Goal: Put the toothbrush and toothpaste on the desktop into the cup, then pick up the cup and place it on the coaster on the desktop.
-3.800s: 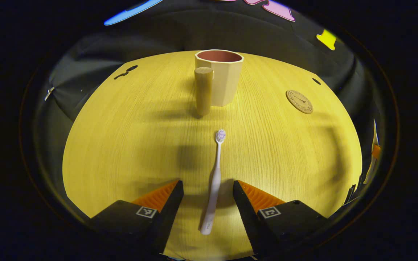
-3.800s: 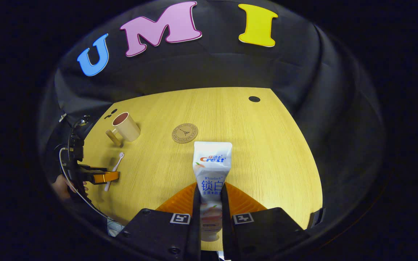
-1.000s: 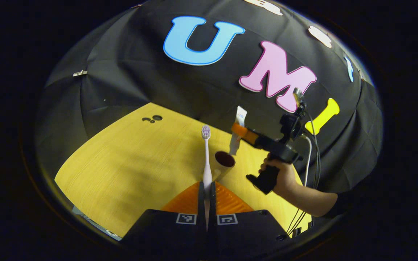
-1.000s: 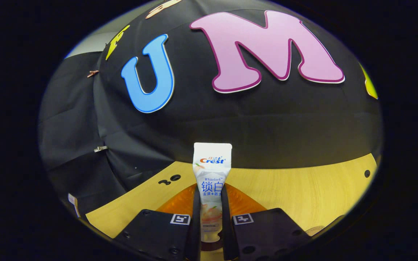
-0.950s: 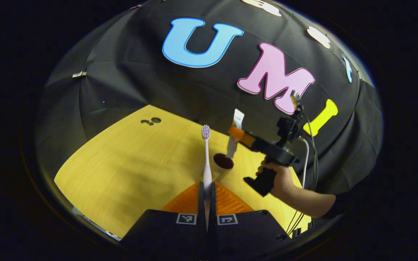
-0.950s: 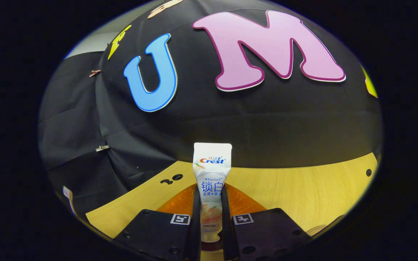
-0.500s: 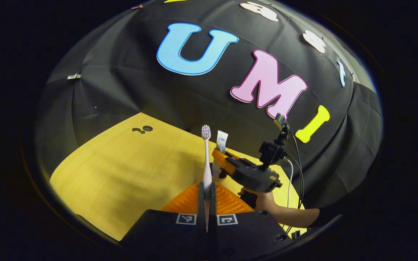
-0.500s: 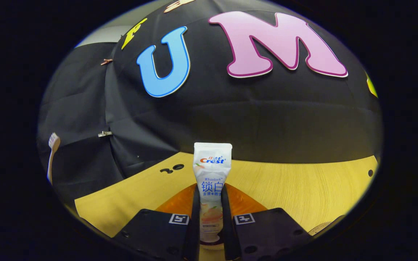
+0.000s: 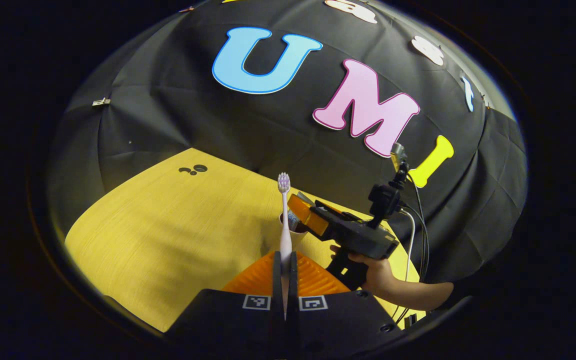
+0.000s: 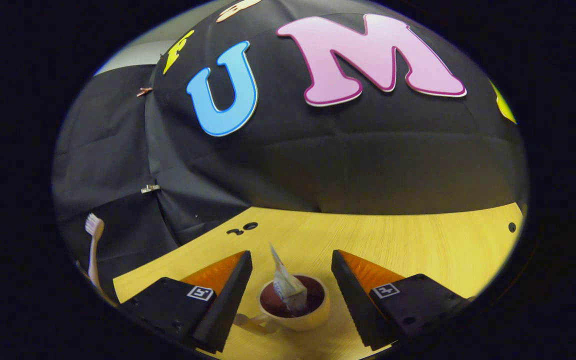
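- Right gripper (image 10: 292, 280): fingers now apart, having released the toothpaste tube (image 10: 288, 287) into the cup (image 10: 295, 302) at 6 o'clock.
- Left gripper (image 9: 284, 285): still clamped on the toothbrush (image 9: 284, 220); insertion presumably next.

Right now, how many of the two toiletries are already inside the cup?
1. The toothpaste stands tilted in the cup, between the open fingers of the right gripper. The toothbrush is clamped upright in the left gripper, outside the cup.
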